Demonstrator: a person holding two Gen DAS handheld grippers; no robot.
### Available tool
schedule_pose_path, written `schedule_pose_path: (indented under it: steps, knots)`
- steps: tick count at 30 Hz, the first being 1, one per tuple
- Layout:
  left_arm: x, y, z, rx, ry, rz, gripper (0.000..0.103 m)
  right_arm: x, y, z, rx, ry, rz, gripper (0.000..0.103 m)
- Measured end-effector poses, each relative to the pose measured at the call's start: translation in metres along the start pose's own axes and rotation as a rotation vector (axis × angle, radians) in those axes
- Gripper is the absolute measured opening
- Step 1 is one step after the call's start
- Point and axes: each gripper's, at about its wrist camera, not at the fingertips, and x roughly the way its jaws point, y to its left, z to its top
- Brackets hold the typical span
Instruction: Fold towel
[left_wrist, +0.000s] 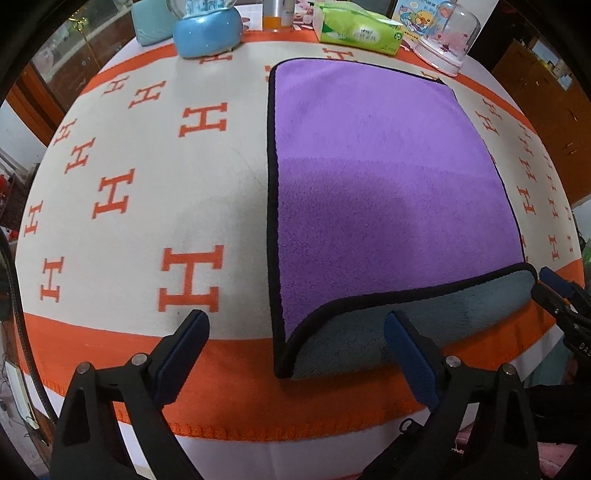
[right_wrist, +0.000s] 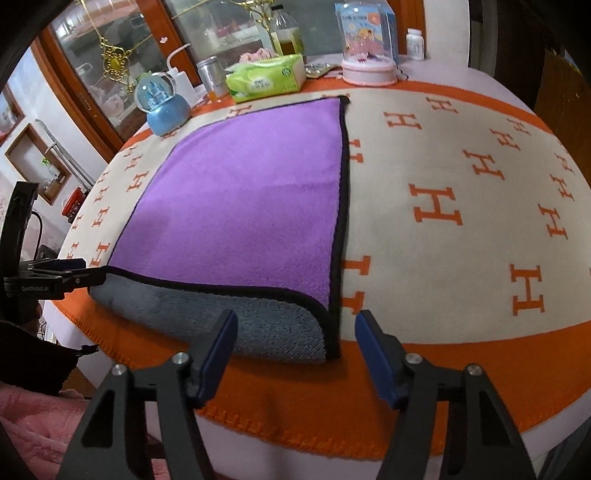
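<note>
A purple towel (left_wrist: 388, 177) with a black hem and a grey underside lies flat on the table; it also shows in the right wrist view (right_wrist: 243, 206). Its near edge is turned over, so a grey strip (left_wrist: 406, 325) faces up along the front (right_wrist: 207, 314). My left gripper (left_wrist: 295, 354) is open and empty, just in front of the towel's near left corner. My right gripper (right_wrist: 295, 354) is open and empty, just in front of the near right corner. Each gripper shows at the edge of the other's view, the right one (left_wrist: 554, 291) and the left one (right_wrist: 74, 275).
A cream and orange cloth with H marks (left_wrist: 147, 184) covers the round table. At the back stand a blue snow globe (right_wrist: 162, 107), a green tissue pack (left_wrist: 358, 29), a pink-based glass dome (right_wrist: 369, 55) and bottles. The table's front edge (right_wrist: 295, 424) is close.
</note>
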Motion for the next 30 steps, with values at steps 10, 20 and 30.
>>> schedule_pose_path:
  steps: [10, 20, 30]
  knots:
    - [0.013, -0.005, 0.0, 0.006, 0.047, 0.0, 0.065, 0.008, -0.007, -0.002, 0.023, 0.033, 0.029, 0.046]
    - [0.01, -0.013, -0.005, 0.009, 0.053, -0.001, 0.034, 0.007, -0.01, -0.004, 0.016, 0.033, 0.037, 0.024]
    - [0.004, -0.002, -0.021, -0.03, 0.067, -0.009, 0.012, 0.004, -0.008, -0.006, -0.012, 0.031, 0.016, 0.007]
